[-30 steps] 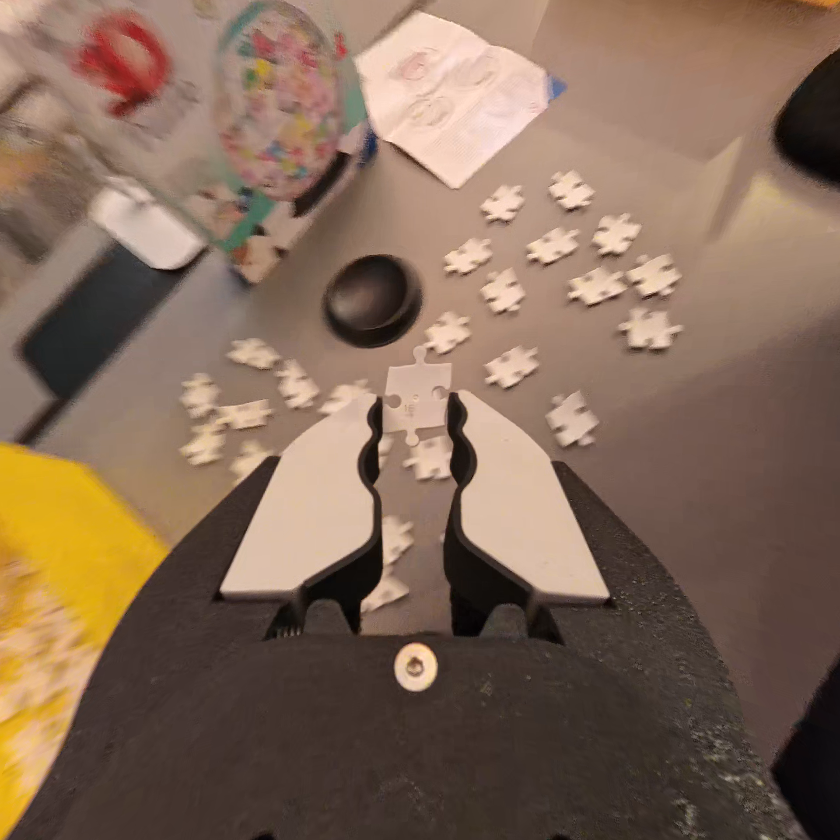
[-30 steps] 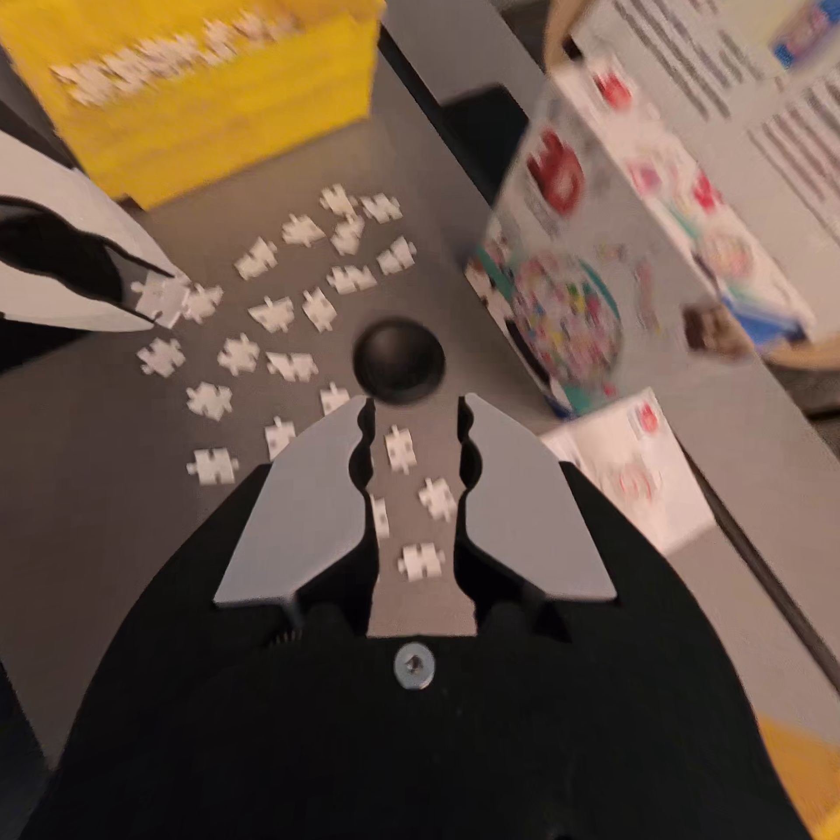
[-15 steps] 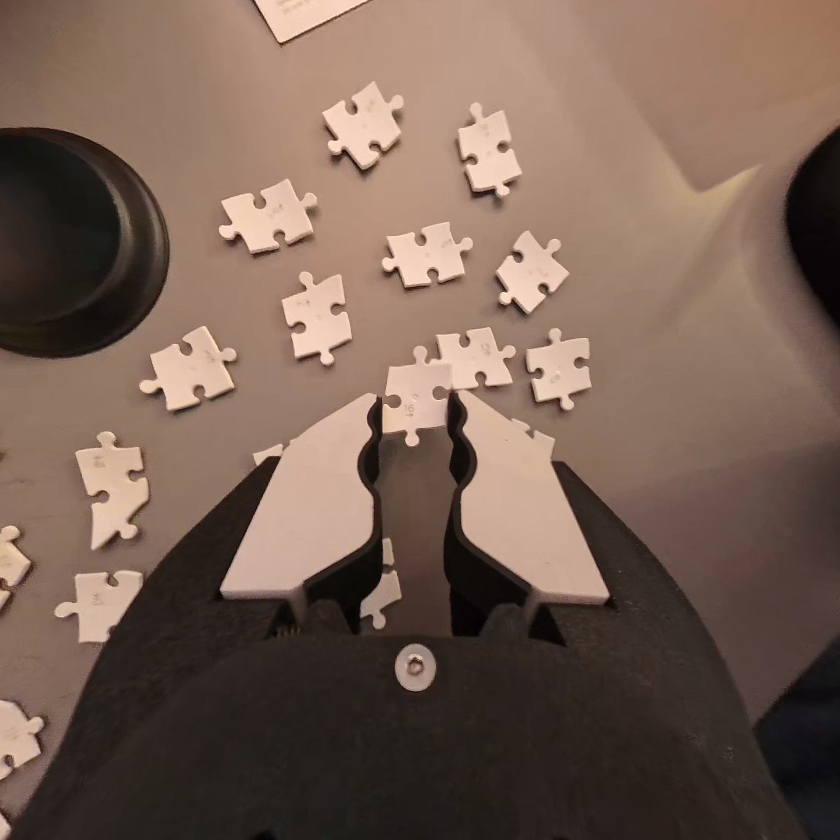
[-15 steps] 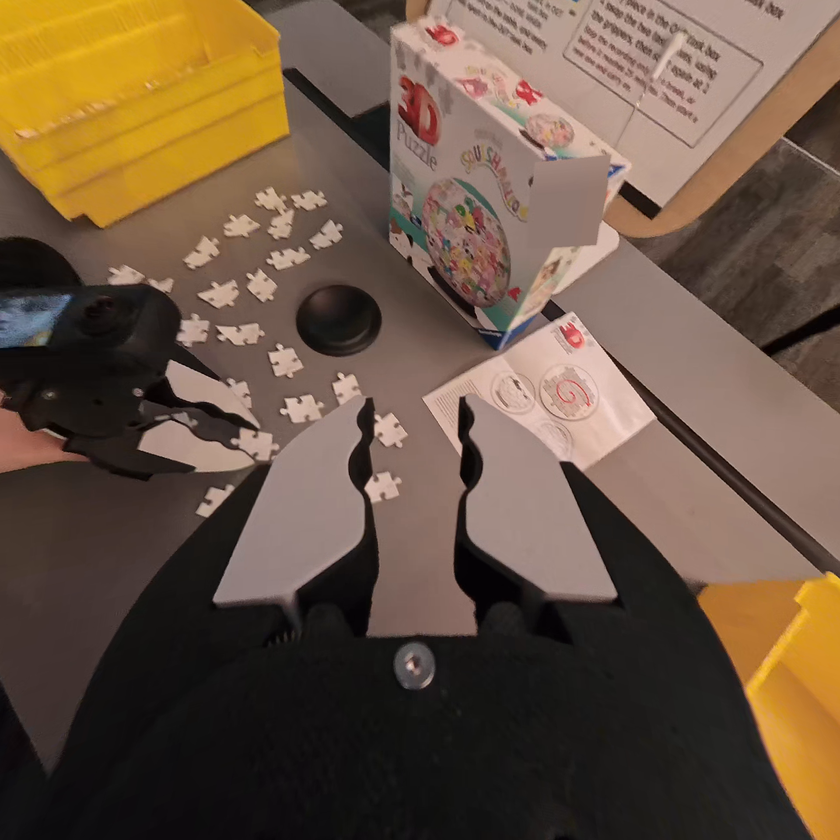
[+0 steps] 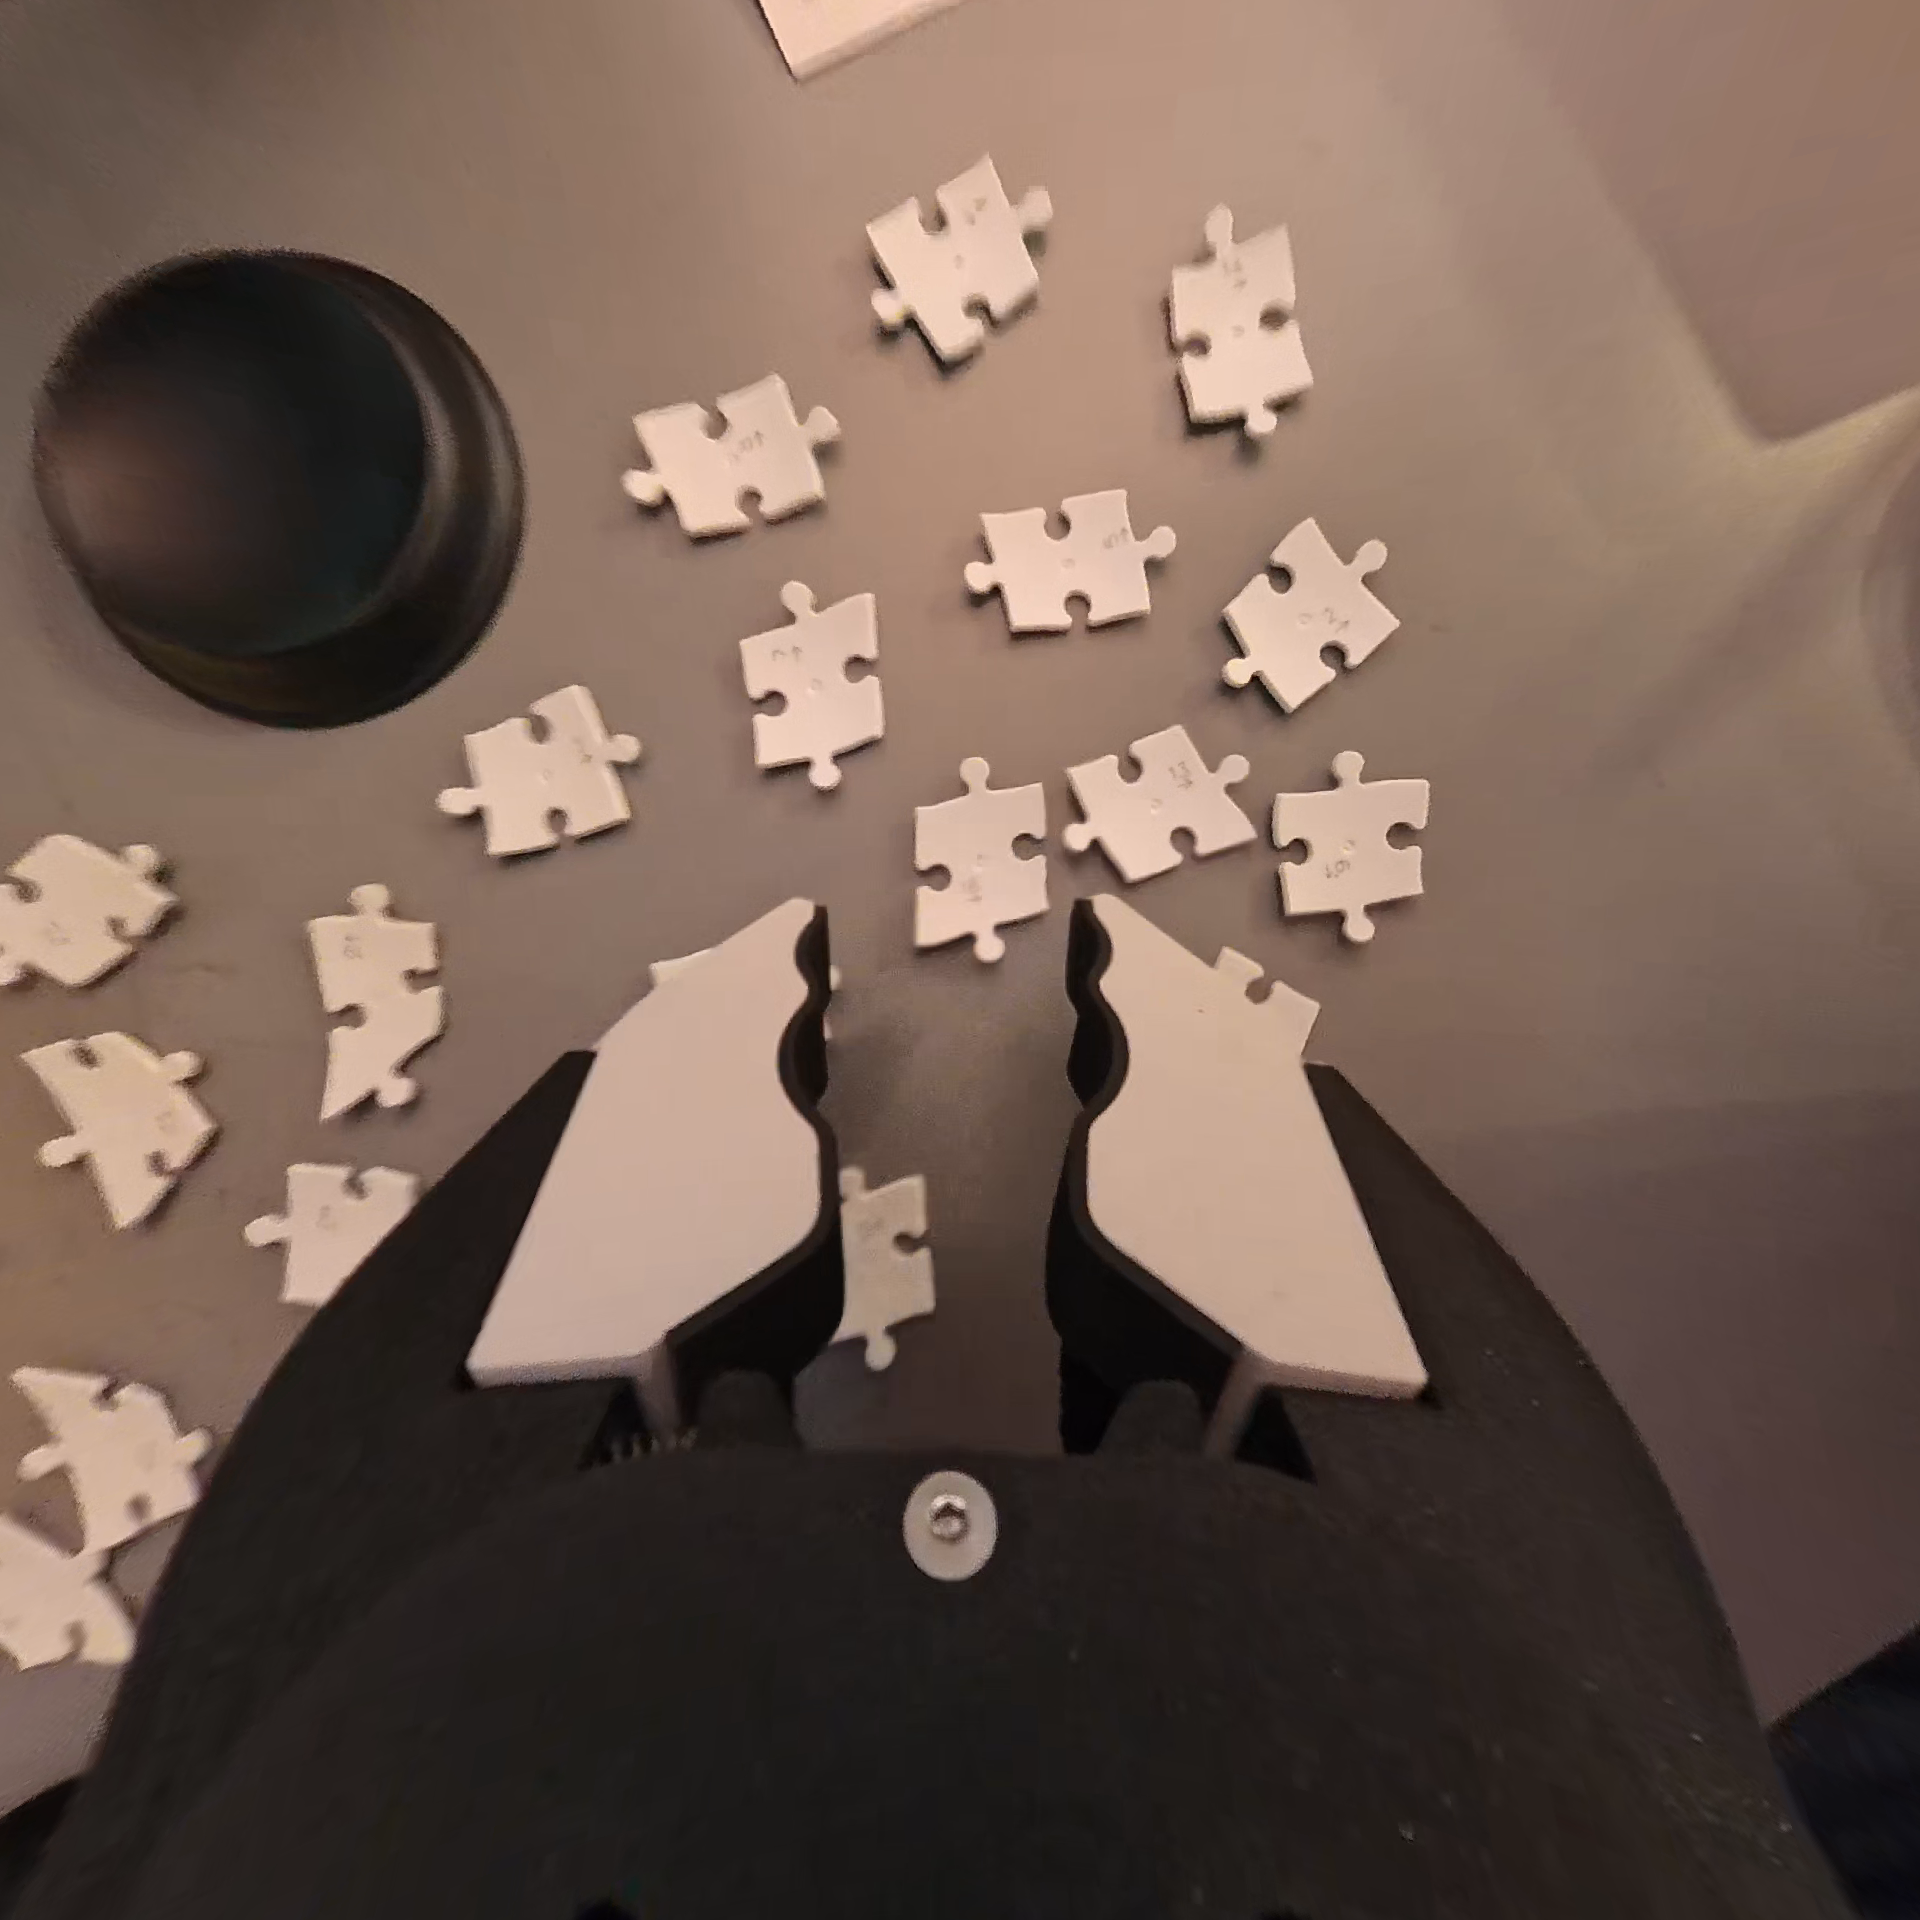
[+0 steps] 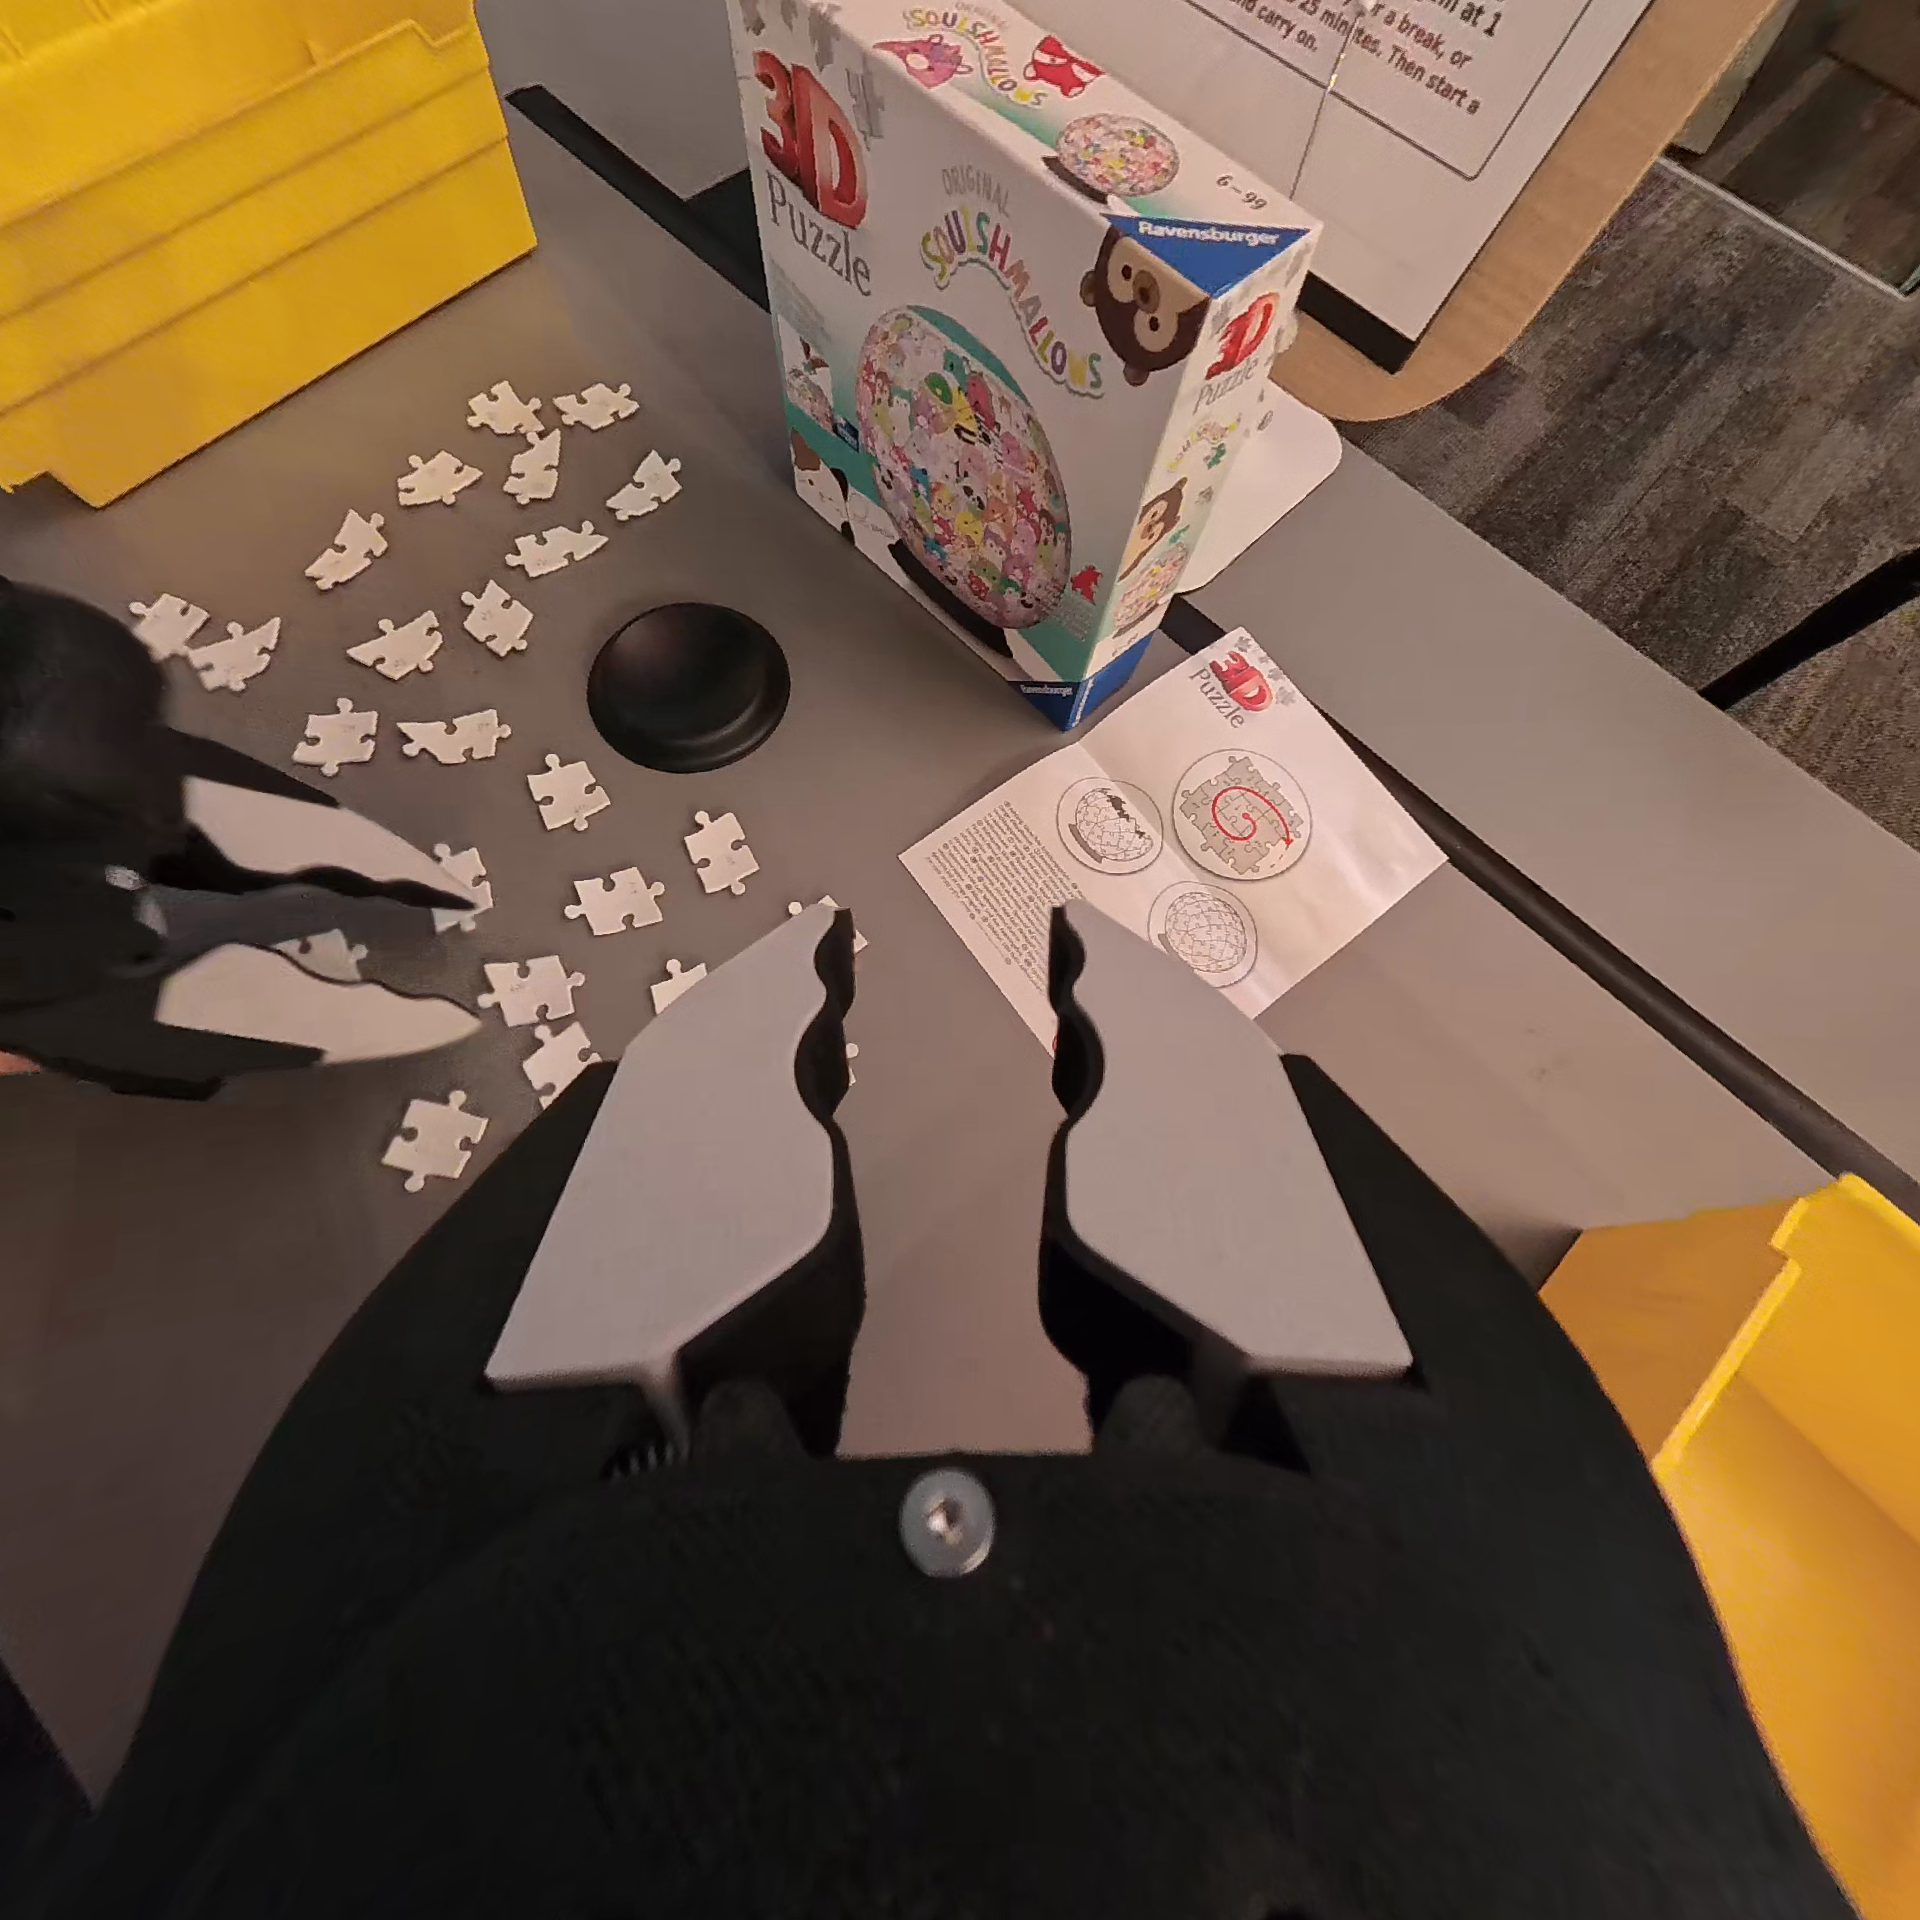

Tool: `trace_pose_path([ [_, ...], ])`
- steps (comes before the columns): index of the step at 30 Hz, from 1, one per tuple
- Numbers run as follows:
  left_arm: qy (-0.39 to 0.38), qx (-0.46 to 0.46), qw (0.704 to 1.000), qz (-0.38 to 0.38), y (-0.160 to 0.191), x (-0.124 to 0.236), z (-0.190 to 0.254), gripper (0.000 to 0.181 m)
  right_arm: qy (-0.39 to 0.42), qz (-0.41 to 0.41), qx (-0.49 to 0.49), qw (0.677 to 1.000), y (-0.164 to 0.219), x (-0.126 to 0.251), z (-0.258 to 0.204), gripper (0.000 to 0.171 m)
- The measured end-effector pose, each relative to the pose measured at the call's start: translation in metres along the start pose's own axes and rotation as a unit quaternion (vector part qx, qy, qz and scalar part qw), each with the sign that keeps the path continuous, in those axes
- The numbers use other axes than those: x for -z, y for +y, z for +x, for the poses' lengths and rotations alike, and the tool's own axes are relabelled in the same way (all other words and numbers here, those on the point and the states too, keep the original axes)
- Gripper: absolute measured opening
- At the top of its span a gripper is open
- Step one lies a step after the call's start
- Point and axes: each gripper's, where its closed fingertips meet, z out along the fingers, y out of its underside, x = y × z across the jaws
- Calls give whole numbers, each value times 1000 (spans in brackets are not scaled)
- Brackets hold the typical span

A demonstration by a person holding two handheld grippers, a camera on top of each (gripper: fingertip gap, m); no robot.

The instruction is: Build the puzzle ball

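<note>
Several white puzzle pieces lie face down on the grey table (image 5: 1579, 1091). My left gripper (image 5: 951, 914) is open and holds nothing. One white piece (image 5: 982, 862) lies flat on the table just ahead of its fingertips, beside a second piece (image 5: 1158, 805). The black round stand (image 5: 275, 488) sits to the far left. In the right wrist view my right gripper (image 6: 948, 920) is open and empty above bare table, and the left gripper (image 6: 473, 961) shows at the left, low over the pieces (image 6: 618, 899).
The puzzle box (image 6: 997, 416) stands behind the black stand (image 6: 688, 686). An instruction sheet (image 6: 1174, 831) lies right of the right gripper. Yellow bins stand at the far left (image 6: 239, 208) and near right (image 6: 1787, 1455). The table edge runs along the right. My right fingertips sit around 25 centimeters from my left ones.
My left gripper came down low over the table with a white piece in its fingertips, then opened; the piece now lies on the table. The right gripper stayed open and empty.
</note>
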Motion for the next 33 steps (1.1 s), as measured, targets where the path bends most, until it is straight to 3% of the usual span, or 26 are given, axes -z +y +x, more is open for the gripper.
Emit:
trace_pose_path([
  [7, -25, 49, 986, 160, -27, 105, -65, 42, 19, 65, -3, 998, -19, 17, 6, 37],
  [14, -46, 76, 927, 366, -36, 225, -159, 54, 47, 276, 16, 960, -83, 61, 1, 37],
  [17, -62, 56, 912, 403, -28, 255, -200, 51, 37, 305, 30, 951, -92, 64, -7, 48],
  [23, -105, -8, 940, 323, -3, 255, -289, 48, 69, 271, 78, 957, -94, 37, -12, 55],
  [27, -147, -29, 946, 286, 1, 241, -346, 43, 24, 327, 104, 939, -116, 53, -48, 57],
  [33, -65, -45, 968, 238, -12, 198, -390, 34, 43, 388, 133, 911, -143, 60, -83, 59],
])
